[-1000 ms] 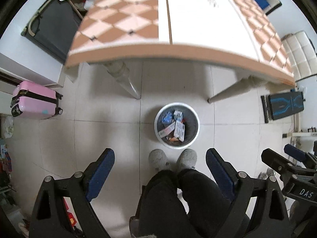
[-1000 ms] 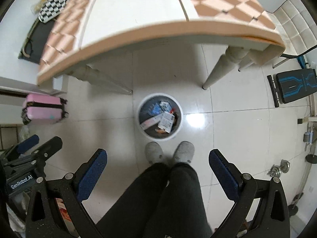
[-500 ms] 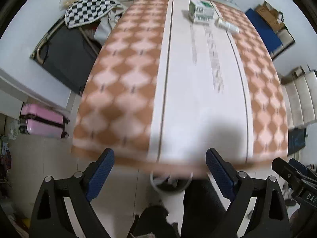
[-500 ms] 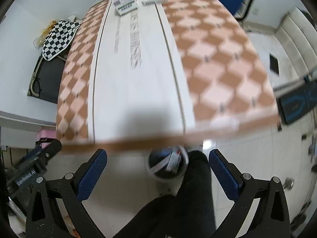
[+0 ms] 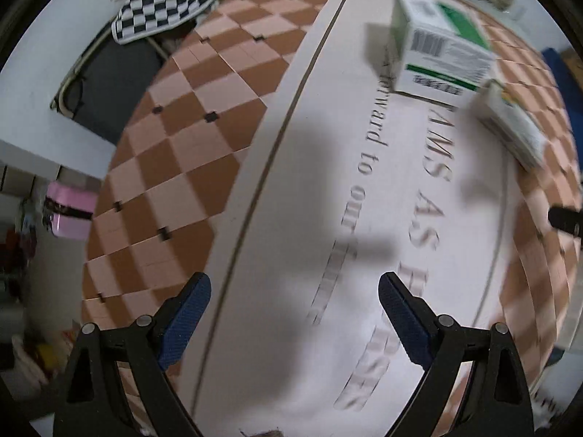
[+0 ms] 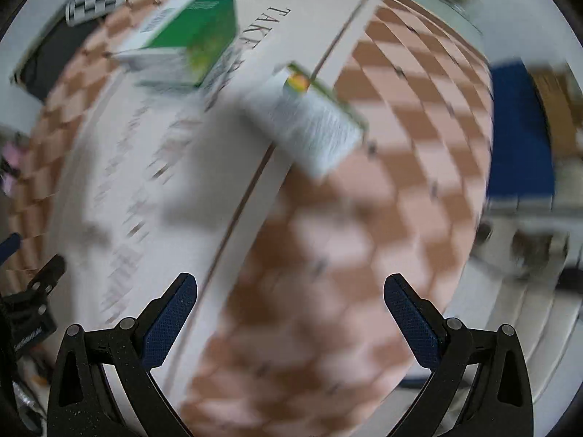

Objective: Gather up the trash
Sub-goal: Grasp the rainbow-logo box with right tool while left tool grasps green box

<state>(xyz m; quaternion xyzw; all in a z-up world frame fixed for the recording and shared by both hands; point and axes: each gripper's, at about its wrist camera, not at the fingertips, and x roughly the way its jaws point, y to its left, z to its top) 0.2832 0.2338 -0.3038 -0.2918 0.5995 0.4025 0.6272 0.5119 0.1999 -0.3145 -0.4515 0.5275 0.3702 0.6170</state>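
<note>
Both grippers hang released and empty over the checkered surface (image 5: 175,153), so this looks like the reach toward the trash. The green-and-white box (image 5: 441,51) stands ahead of the left gripper (image 5: 293,313); the slimmer carton (image 6: 313,123) lies beside it, ahead of the right gripper (image 6: 289,311). Next, each gripper likely needs to straddle its item before clenching.

I read "forward to our" on the table runner (image 5: 328,167), beside it larger letters "AMS AS", "TAKE" at the runner's far end in my right view, barcode on green-and-white box (image 5: 437,54), its print illegible.
</note>
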